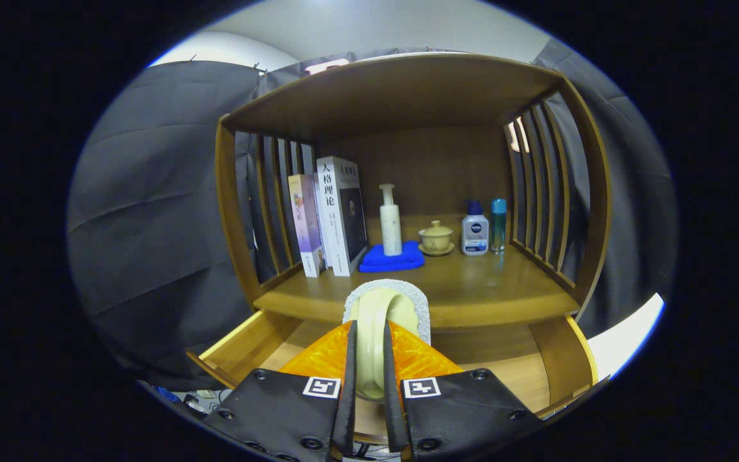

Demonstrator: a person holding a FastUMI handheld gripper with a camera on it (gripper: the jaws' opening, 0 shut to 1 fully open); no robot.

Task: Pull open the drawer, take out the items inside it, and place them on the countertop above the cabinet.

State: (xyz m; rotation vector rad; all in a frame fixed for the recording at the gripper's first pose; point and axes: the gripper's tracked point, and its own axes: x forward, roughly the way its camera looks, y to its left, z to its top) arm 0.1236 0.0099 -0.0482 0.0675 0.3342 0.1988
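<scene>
Wooden countertop point(472, 289) lies just ahead of and above the open drawer point(247, 343), so the gripper point(369, 385), its 2 fingers pinching the pale handle of a grey-backed scrubbing brush point(385, 311) held over the drawer, must carry it forward onto that surface.

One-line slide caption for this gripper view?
Gripper shut on a cream-handled scrub brush, held above the open drawer just short of the countertop.
</scene>
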